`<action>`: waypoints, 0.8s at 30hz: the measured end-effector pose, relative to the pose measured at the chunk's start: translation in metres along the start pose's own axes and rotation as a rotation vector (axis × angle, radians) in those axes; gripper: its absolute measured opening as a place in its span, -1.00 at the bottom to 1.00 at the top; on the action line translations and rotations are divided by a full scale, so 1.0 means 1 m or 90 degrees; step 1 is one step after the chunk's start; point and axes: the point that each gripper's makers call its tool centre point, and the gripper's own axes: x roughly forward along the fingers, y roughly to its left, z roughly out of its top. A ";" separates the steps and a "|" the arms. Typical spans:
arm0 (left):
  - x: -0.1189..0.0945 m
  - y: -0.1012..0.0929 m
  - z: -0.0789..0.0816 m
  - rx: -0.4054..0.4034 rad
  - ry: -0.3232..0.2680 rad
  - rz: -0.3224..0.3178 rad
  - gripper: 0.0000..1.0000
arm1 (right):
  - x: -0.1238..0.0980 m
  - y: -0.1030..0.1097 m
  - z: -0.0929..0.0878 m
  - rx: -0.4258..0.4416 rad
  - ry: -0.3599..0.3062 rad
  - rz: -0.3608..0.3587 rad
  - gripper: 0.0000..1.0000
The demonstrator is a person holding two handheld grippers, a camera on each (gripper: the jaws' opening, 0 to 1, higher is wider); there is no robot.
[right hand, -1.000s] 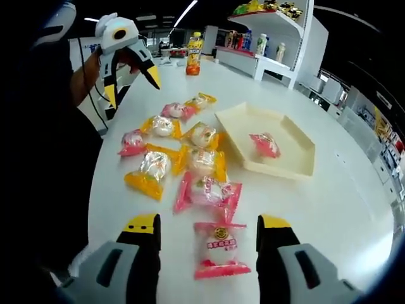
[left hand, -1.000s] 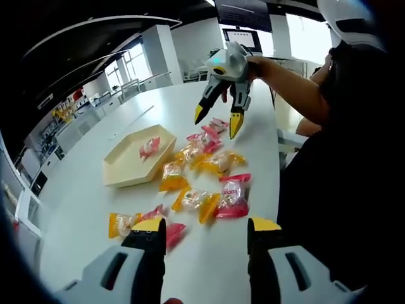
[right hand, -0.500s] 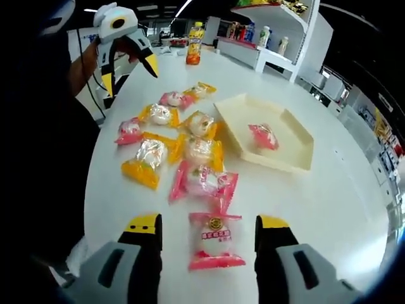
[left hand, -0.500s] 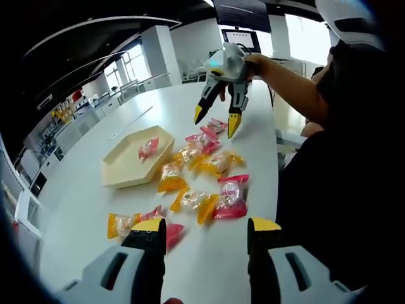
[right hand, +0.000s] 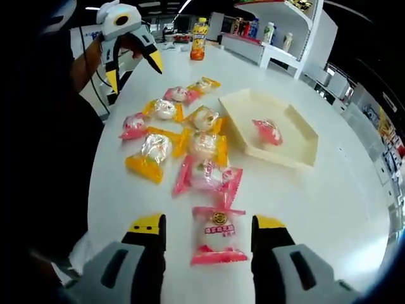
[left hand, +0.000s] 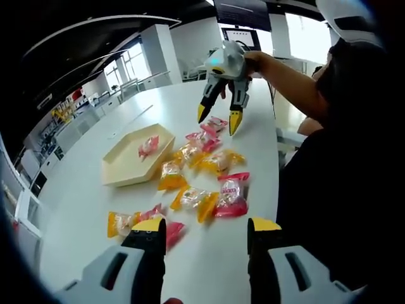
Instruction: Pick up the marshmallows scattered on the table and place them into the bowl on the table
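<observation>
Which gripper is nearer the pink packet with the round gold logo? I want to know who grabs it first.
Right. The pink packet lies between the right gripper's open jaws. The left gripper hovers open at the far end of the scattered packets.

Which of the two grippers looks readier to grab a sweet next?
Right, probably. The right gripper hangs open with a pink marshmallow packet lying between its jaws, while the left gripper is open with only a packet's end by one jaw.
</observation>
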 end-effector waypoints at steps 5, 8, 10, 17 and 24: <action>0.000 0.000 0.000 0.002 0.002 0.000 0.01 | -0.002 -0.012 -0.003 0.021 0.002 -0.020 0.04; 0.000 0.001 0.000 0.000 0.001 0.000 0.01 | -0.003 -0.012 -0.005 0.022 0.008 -0.016 0.04; 0.000 0.001 0.000 0.000 0.001 0.000 0.01 | -0.003 -0.013 -0.006 0.018 0.012 -0.013 0.04; 0.000 0.003 0.002 0.000 0.000 0.007 0.01 | -0.001 -0.016 -0.013 0.007 0.032 -0.010 0.00; -0.001 0.004 0.002 0.003 0.002 0.009 0.01 | -0.001 -0.018 -0.015 0.014 0.033 -0.009 -0.09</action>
